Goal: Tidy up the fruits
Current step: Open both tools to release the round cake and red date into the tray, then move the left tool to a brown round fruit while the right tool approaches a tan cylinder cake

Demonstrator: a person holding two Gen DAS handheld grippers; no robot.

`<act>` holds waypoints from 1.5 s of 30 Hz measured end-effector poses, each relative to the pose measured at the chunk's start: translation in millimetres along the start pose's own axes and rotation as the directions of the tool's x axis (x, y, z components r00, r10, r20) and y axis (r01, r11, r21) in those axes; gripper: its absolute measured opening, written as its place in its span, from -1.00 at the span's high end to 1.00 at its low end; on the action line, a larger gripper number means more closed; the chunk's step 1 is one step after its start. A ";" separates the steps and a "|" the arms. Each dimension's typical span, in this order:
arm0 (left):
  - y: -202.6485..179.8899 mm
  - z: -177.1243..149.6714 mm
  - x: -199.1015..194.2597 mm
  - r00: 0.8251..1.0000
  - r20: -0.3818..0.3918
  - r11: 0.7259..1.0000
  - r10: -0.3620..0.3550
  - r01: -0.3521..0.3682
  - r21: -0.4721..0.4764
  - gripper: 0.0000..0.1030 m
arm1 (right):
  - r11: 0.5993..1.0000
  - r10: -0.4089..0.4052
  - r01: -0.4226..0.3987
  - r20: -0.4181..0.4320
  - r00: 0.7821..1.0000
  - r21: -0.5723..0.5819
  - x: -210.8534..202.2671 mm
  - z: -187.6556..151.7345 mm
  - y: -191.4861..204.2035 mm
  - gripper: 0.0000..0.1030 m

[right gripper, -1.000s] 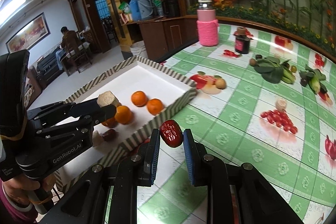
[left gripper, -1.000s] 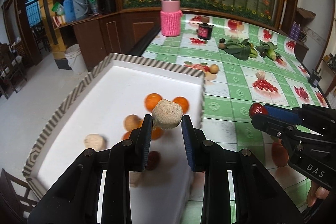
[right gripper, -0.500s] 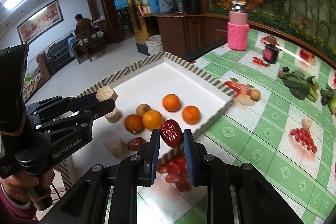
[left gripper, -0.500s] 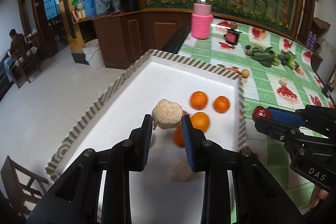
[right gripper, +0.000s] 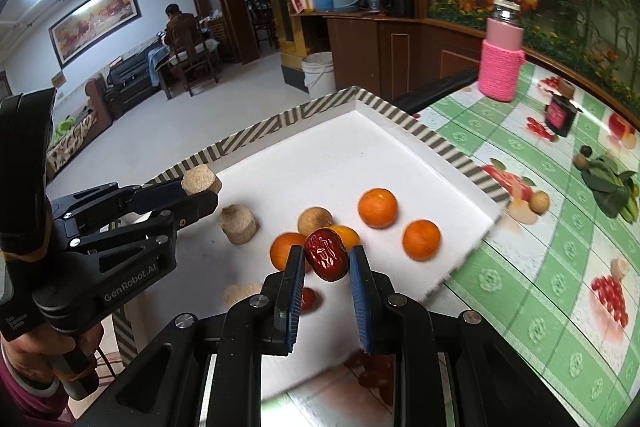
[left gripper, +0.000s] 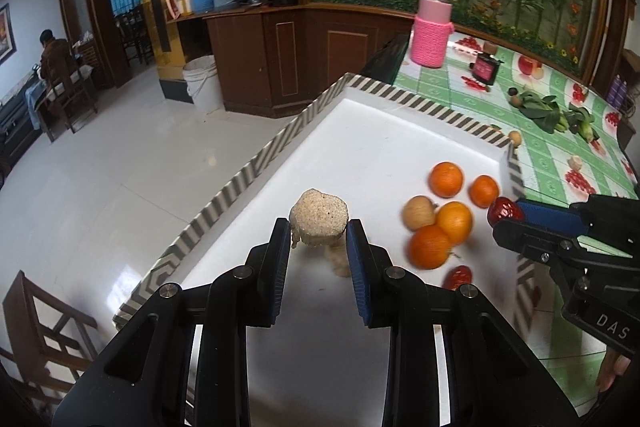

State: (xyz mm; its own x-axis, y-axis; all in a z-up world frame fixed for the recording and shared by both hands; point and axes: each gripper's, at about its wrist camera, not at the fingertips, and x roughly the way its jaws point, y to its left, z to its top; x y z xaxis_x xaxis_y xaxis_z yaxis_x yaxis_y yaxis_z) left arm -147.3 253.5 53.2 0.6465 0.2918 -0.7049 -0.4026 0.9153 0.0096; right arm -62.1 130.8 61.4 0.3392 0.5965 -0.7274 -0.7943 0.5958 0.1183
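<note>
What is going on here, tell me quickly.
A person holds a gripper in each hand over a white tray. The left gripper pinches a beige chunk; the right gripper pinches a red date. Four oranges, a tan fruit and another date already lie inside.

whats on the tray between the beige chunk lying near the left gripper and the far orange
In the right wrist view, between the beige chunk and the far orange sits one tan round fruit; otherwise bare white tray.

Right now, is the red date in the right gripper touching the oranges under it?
Cannot tell. In the right wrist view the date, pinched in the right gripper, overlaps two oranges; neither view shows a gap or contact.
</note>
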 end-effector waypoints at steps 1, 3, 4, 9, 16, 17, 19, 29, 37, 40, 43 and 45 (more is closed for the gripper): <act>2.0 -0.7 1.6 1.000 -0.004 1.000 0.001 -0.001 -0.003 0.46 | 1.000 0.003 -0.003 -0.005 1.000 -0.005 4.1 2.6 1.3 0.58; 6.1 -1.9 4.2 1.000 -0.010 1.000 0.003 -0.003 -0.009 0.46 | 1.000 0.008 -0.008 -0.012 1.000 -0.015 10.6 6.0 2.8 0.58; 8.7 -2.6 5.4 1.000 -0.014 1.000 0.004 -0.004 -0.013 0.46 | 1.000 0.011 -0.012 -0.016 1.000 -0.021 14.3 8.1 3.9 0.58; 17.5 -4.7 12.1 0.999 -0.037 1.000 0.001 -0.002 -0.031 0.46 | 0.999 0.029 -0.030 -0.039 0.999 -0.038 32.2 17.7 7.1 0.58; 26.6 -6.5 18.9 0.998 -0.058 0.999 -0.003 0.000 -0.049 0.46 | 0.997 0.056 -0.059 -0.064 0.996 -0.048 56.4 34.9 10.4 0.58; 27.2 -6.2 19.9 0.998 -0.061 0.999 -0.002 -0.001 -0.051 0.46 | 0.997 0.058 -0.062 -0.066 0.996 -0.055 59.1 37.3 11.8 0.58; 29.0 -6.4 21.6 0.998 -0.067 0.999 -0.003 0.000 -0.053 0.46 | 0.996 0.060 -0.065 -0.071 0.996 -0.068 65.9 43.2 15.2 0.58; 26.3 -7.6 23.4 0.996 -0.069 0.998 0.055 -0.057 -0.026 0.46 | 0.994 0.076 -0.085 -0.119 0.990 -0.075 96.0 54.3 15.5 0.58; 28.0 -7.9 25.8 0.994 -0.096 0.998 0.046 -0.049 -0.034 0.41 | 0.993 0.045 -0.062 -0.173 0.984 -0.096 106.2 56.2 17.6 0.57; 27.8 -7.9 25.7 0.994 -0.100 0.998 0.048 -0.052 -0.034 0.39 | 0.994 0.033 -0.051 -0.174 0.984 -0.099 105.7 54.9 16.8 0.53; 28.0 -8.5 25.0 0.994 -0.101 0.998 0.046 -0.049 -0.036 0.38 | 0.995 0.028 -0.043 -0.152 0.988 -0.094 96.9 54.9 16.4 0.52; 29.0 -9.3 23.4 0.994 -0.100 0.998 0.039 -0.044 -0.041 0.16 | 0.996 0.036 -0.047 -0.131 0.991 -0.080 87.2 54.3 14.3 0.52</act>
State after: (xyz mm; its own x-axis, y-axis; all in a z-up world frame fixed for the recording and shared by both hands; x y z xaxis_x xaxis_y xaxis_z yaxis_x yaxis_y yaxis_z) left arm -149.8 284.3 30.4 0.5617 0.2983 -0.7717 -0.4567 0.8895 0.0114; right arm -16.5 220.5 36.4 0.2413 0.5417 -0.8052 -0.8471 0.5223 0.0976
